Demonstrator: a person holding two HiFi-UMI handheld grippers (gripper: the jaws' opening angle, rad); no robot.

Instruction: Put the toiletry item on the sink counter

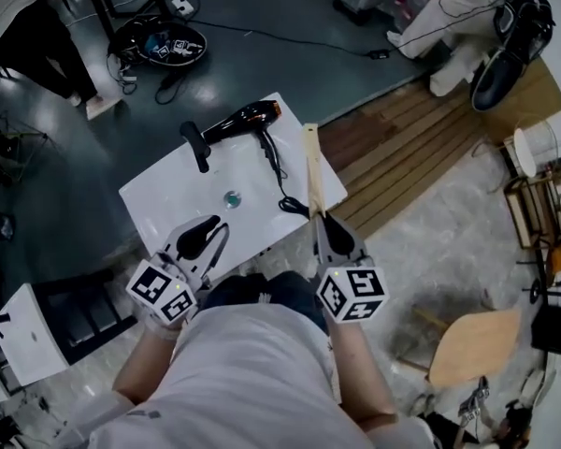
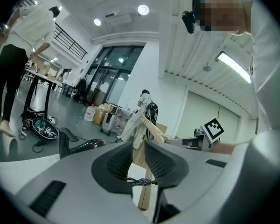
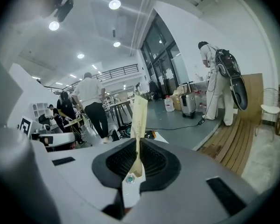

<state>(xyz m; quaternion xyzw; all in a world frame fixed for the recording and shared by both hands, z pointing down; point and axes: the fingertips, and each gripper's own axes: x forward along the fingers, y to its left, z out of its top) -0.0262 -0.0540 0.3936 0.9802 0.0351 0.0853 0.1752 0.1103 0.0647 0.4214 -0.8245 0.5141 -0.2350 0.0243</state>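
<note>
Head view, right gripper [image 1: 323, 226] clamping pale toiletry stick [image 1: 311, 170]

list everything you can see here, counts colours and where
sink counter: 1, white, centre of the head view
faucet: 1, black, counter's far-left side
hair dryer: 1, black with copper nozzle, counter's far edge
cord: 1, black, trailing across the counter's right side
drain: 1, greenish, middle of the basin
long flat stick: 1, pale tan, along the counter's right edge
chair: 1, wooden seat, floor lower right
bystanders: 2, one in black upper left, one in white upper right
left gripper: 1, grey, open, empty
right gripper: 1, grey, shut on the stick
</note>
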